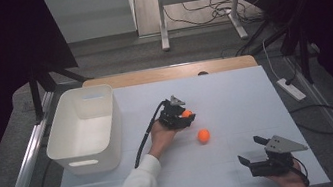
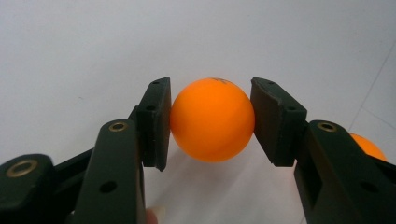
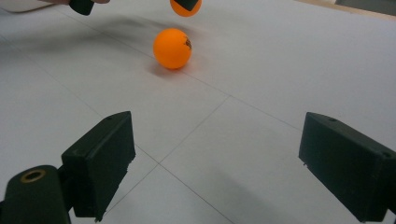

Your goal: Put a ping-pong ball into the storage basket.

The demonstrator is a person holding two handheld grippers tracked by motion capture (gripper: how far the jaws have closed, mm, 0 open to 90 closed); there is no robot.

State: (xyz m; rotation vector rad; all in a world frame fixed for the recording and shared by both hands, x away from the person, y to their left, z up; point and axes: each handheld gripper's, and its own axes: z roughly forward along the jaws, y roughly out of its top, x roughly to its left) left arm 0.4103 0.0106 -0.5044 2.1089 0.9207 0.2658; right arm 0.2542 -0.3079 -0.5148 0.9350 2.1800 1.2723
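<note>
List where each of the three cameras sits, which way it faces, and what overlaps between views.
High view: above the person's side, looking forward and down on the table, bin, both forearms.
Left gripper view: rides the left gripper, looking along its jaws, which pinch an orange ball.
Right gripper view: rides the right gripper, jaws open, facing the loose ball.
Shared: the loose ball also shows in the high view and at the right edge of the left gripper view.

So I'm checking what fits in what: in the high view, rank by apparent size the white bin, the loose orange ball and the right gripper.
1. white bin, largest by far.
2. right gripper, though it sits nearest the camera, which flatters it.
3. loose orange ball, smallest.
</note>
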